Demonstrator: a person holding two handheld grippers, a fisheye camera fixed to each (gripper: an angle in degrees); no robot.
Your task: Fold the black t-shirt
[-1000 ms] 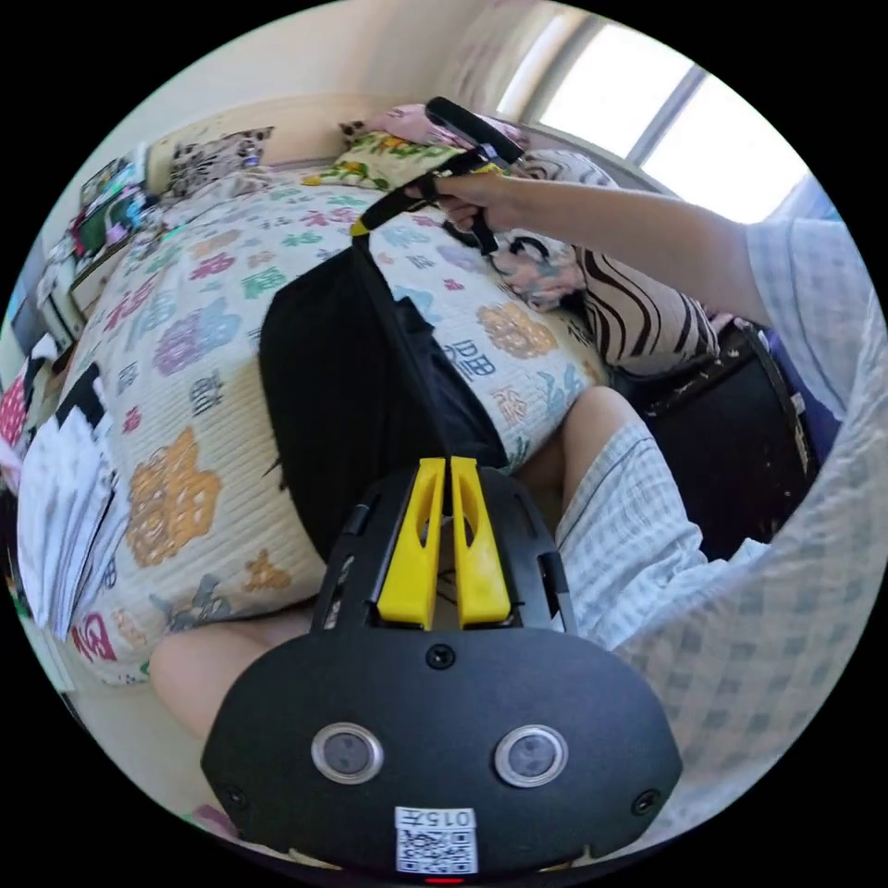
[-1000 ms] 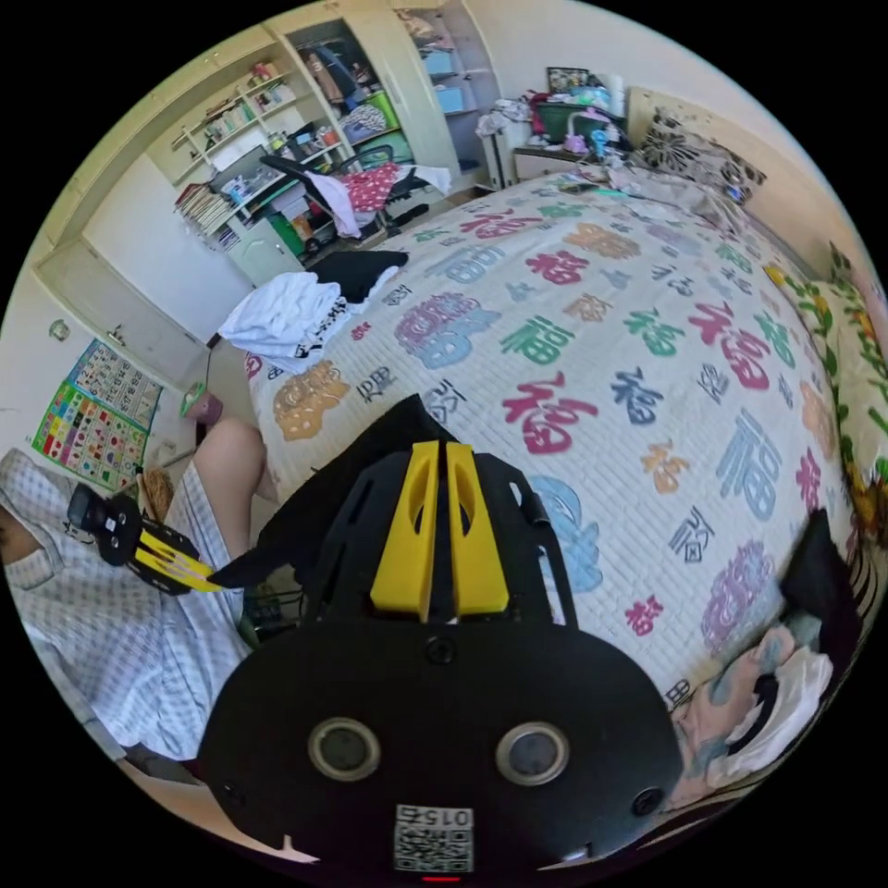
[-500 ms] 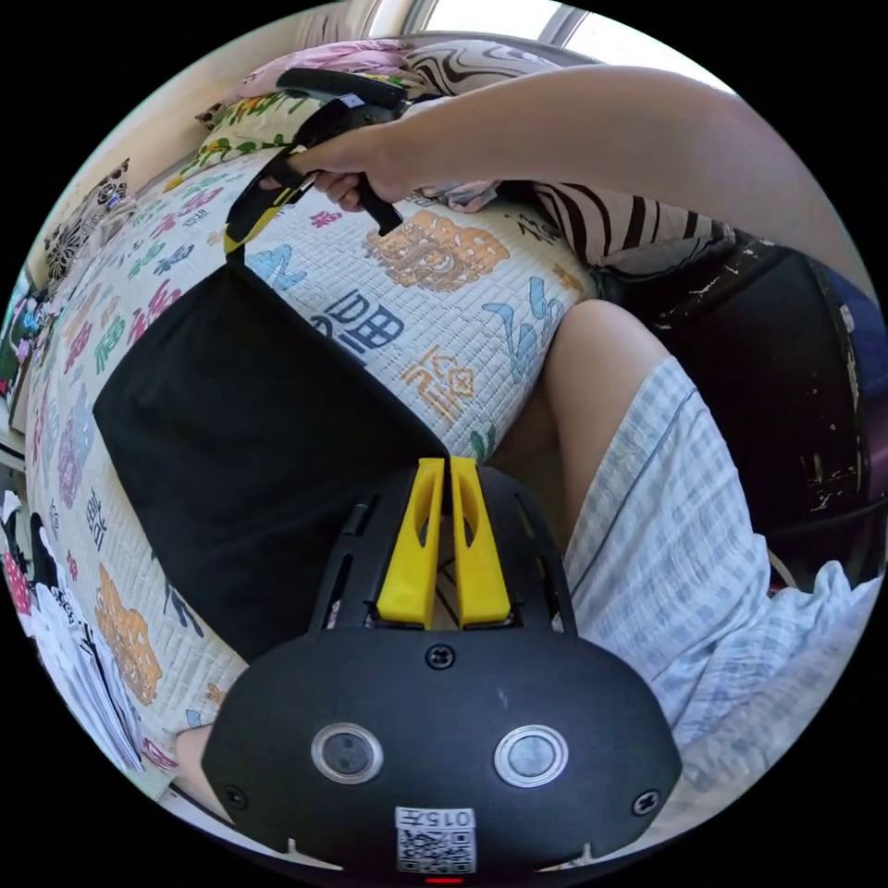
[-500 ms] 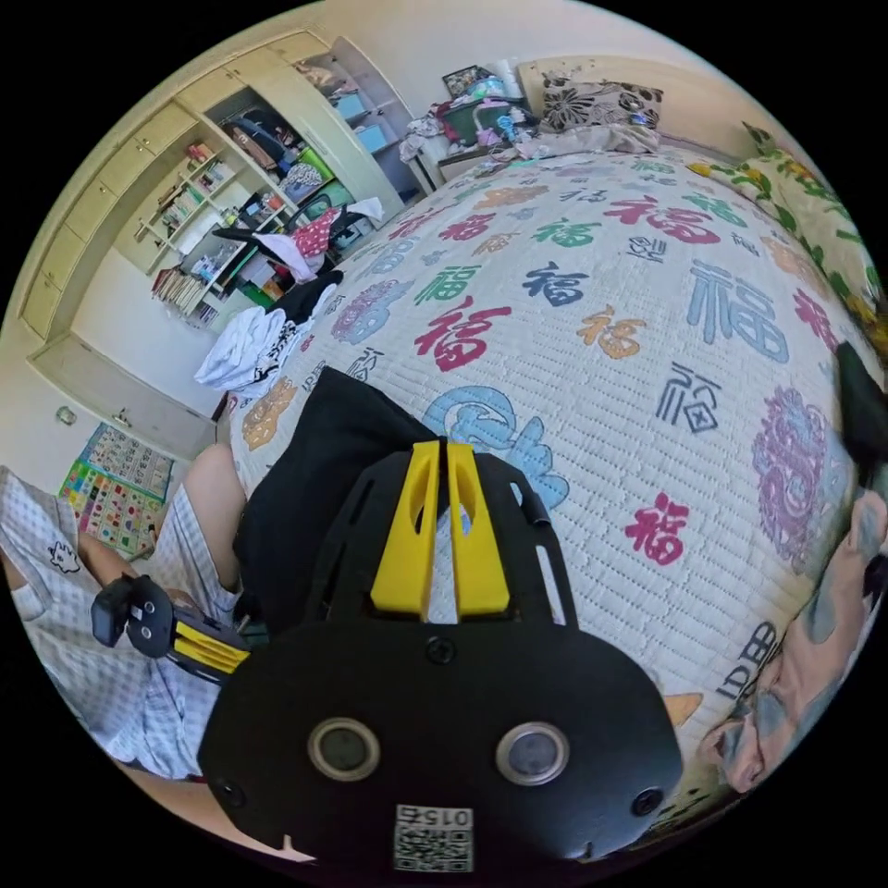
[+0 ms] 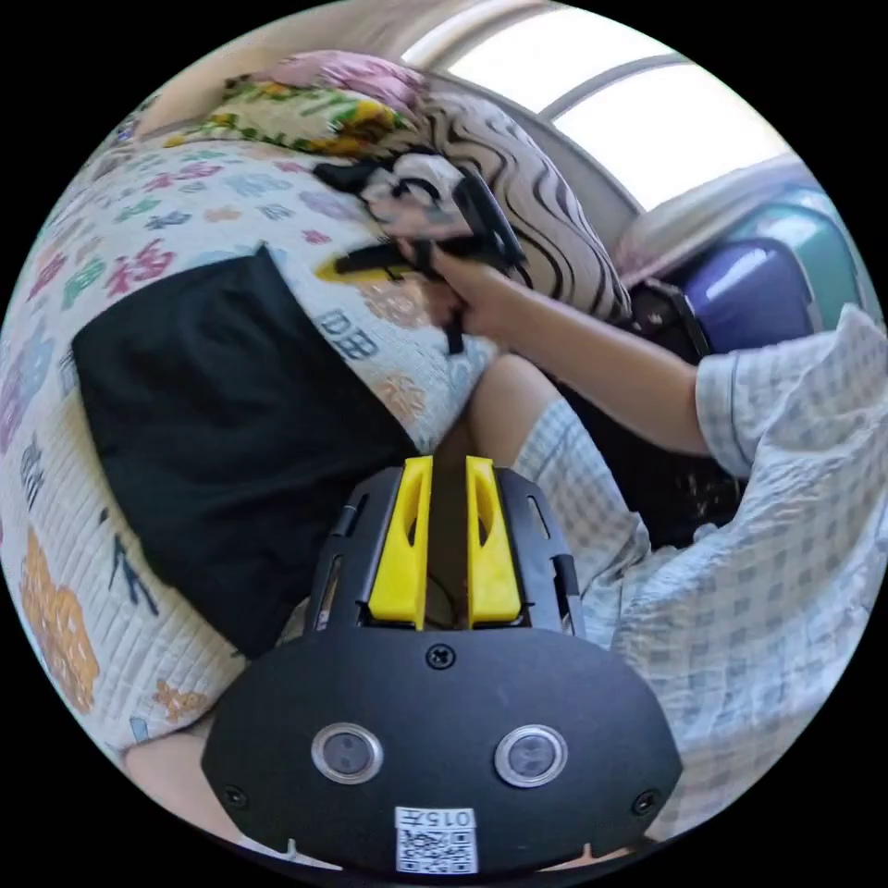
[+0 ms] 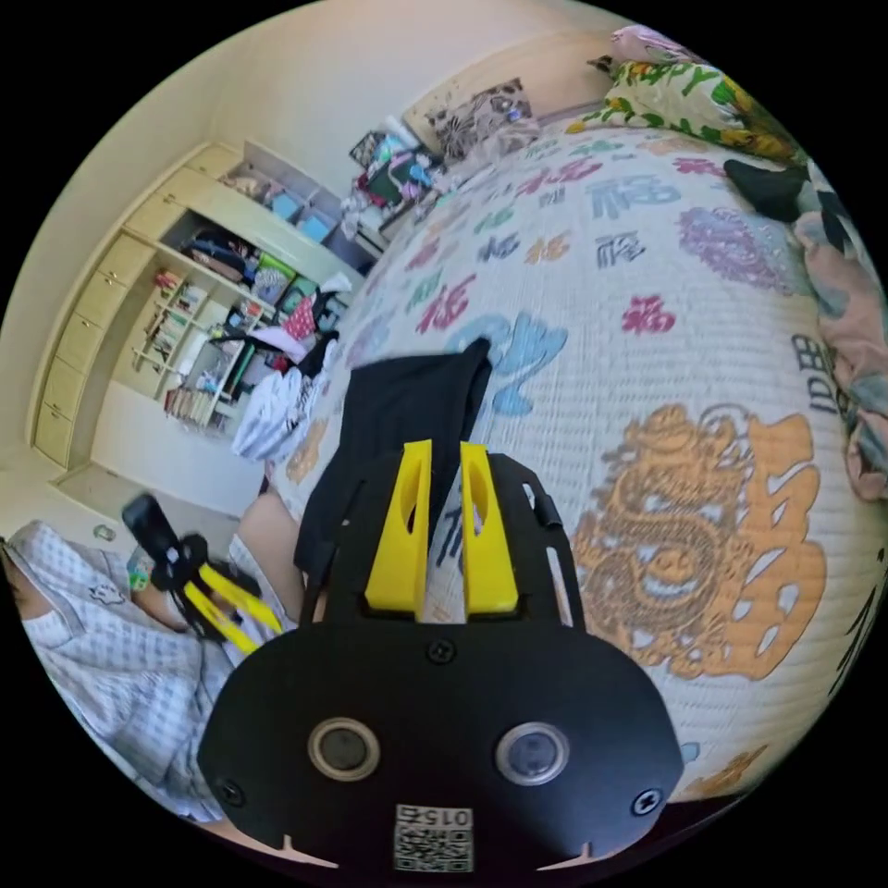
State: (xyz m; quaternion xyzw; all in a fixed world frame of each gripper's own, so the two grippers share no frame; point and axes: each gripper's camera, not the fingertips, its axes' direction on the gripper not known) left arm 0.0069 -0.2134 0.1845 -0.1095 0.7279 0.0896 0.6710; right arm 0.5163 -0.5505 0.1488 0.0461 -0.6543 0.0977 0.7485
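Left gripper view, left to right: black shirt [image 5: 231, 425] flat on quilt [image 5: 65, 573], a folded oblong near the bed edge; left gripper [image 5: 449, 481] beside it, yellow jaws a narrow gap apart, nothing between them. Further right, right gripper [image 5: 370, 268] in a hand [image 5: 476, 301], blurred, off the shirt and over bare quilt near striped pillow [image 5: 527, 203].

Right gripper view, left to right: shelves [image 6: 194, 324] along the wall, left gripper [image 6: 236, 606] low by a checked sleeve, jaws spread and empty; white clothes pile [image 6: 277, 421] at the bed's far corner; shirt [image 6: 398, 435] just beyond right gripper [image 6: 442, 472], jaws slightly parted, gripping nothing.

Step in hand, by judgement: one fold laid and let go, both tools clear of cloth. Next move likely calls for regripping two corners at one short end and carrying them over to halve the oblong, edges kept square.
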